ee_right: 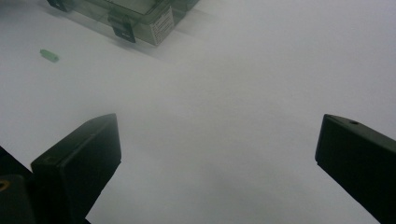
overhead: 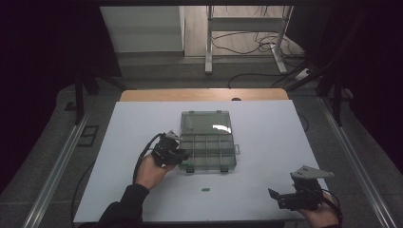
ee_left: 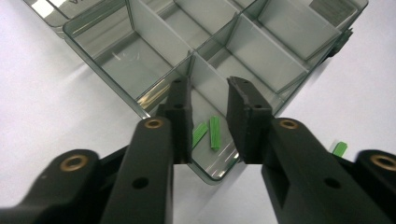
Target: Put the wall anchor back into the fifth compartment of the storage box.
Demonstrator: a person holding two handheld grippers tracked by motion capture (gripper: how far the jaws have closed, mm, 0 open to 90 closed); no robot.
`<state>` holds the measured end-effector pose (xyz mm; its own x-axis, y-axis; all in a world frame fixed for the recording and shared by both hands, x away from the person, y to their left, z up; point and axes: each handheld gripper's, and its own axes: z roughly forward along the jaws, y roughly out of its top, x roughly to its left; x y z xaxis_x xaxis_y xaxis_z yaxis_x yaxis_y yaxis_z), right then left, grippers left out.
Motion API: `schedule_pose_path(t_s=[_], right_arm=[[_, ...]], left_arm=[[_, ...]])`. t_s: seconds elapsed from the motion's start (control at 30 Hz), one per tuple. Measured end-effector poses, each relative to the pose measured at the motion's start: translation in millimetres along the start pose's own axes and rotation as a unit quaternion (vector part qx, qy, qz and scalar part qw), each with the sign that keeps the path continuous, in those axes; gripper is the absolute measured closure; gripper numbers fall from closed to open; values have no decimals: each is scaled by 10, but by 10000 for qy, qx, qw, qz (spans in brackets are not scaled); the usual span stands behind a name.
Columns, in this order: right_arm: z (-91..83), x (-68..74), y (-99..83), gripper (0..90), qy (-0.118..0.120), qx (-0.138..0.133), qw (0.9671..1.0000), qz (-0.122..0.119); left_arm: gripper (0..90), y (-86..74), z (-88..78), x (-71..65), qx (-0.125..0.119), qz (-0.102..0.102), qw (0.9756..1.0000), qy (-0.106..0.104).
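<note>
Green piece lies loose at lower centre of the high view, below the organizer box, between my left gripper, jaws narrowly parted, and wide-open right gripper.

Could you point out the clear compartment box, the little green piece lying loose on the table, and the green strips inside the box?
compartment box [overhead: 207, 151], high view, a middle divider.
loose green piece [overhead: 205, 190], high view, its middle.
green strips [ee_left: 214, 133], left gripper view, the right strip's middle.
</note>
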<state>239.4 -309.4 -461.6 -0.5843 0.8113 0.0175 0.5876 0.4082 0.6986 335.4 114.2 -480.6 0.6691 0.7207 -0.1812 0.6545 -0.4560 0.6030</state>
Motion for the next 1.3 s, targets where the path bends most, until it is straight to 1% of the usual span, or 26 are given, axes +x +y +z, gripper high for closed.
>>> schedule_pose_path(t_s=[0.13,0.4,0.43,0.5,0.53,0.6,0.67,0.7,0.73,0.83,0.93,1.03,1.13,1.3], right_arm=[[-3,0,0,7,5,-12,10000,-8],[-9,-3,-1,7,10,-39,10000,17],[-9,-3,-1,7,11,-37,10000,18],[-8,-2,-1,7,11,-33,10000,16],[-8,-2,-1,7,12,-34,10000,11],[-8,-2,-1,7,13,-33,10000,18],[-8,-3,-1,7,14,-32,10000,15],[-8,-3,-1,7,13,-33,10000,11],[-8,-2,-1,7,14,-35,10000,11],[-8,-3,-1,7,16,-31,10000,12],[-11,-3,-2,7,4,-33,10000,14],[-14,-10,-3,6,-4,-54,10000,51],[-11,-10,-2,6,-7,-55,10000,56],[-13,-9,-3,6,-5,-62,10000,52]], left_arm=[[617,-4,-26,-20,-58,3,10000,-13],[480,-13,-80,-68,-156,134,9998,18],[452,-16,-86,-65,-153,158,9998,9],[411,-28,-88,-62,-172,137,9998,-25],[382,-34,-87,-60,-169,123,9998,-62],[321,-44,-87,-60,-142,128,9998,-67],[274,-50,-84,-60,-125,149,9997,-119],[244,-53,-86,-62,-110,199,9997,-117],[229,-57,-86,-73,-134,192,9997,-106],[194,-59,-95,-91,-149,236,9995,-168],[150,-53,-108,-110,-159,233,9994,-221],[117,-54,-112,-145,-134,310,9992,-218],[87,-61,-119,-172,-151,336,9988,-337],[34,-73,-142,-246,-189,484,9978,-401]])
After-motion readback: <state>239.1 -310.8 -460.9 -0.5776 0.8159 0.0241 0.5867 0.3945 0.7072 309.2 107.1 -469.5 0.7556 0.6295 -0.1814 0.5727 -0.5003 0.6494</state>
